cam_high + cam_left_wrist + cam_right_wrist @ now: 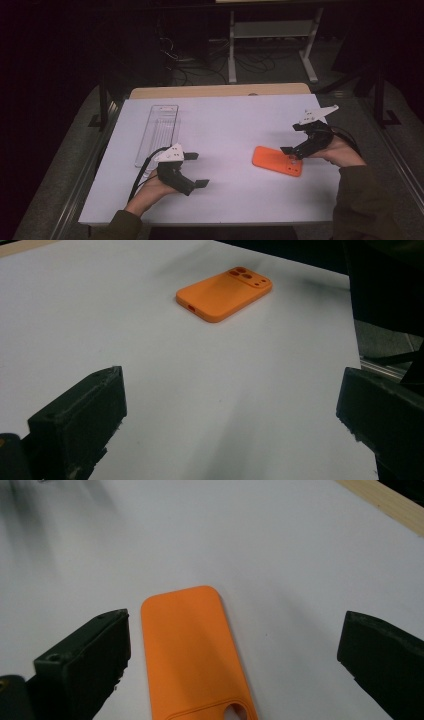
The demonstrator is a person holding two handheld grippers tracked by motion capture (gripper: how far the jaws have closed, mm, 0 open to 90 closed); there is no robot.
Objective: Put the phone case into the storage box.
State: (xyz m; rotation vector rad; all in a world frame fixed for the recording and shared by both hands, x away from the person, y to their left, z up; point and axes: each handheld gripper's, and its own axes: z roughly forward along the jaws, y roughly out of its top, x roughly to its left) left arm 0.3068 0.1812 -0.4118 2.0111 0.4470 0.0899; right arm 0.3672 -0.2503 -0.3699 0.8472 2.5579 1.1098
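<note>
An orange phone case (277, 161) lies flat, back side up, on the white table (225, 125) right of centre. My right gripper (292, 139) hovers just over the case's right end, jaws open. In the right gripper view the case (192, 650) runs up between the wide-apart jaws of that gripper (230, 630), camera cutout nearest, and nothing touches it. My left gripper (197, 170) rests low near the front left, open and empty. It points toward the case (224, 294), which lies well ahead of its jaws (230, 405).
A clear plastic tray (159, 132) lies lengthwise at the table's left, behind the left gripper. A wooden strip (220, 91) borders the far edge. The right hand's dark shape (385, 285) looms at the upper right of the left gripper view. Bare white surface (225, 200) separates the grippers.
</note>
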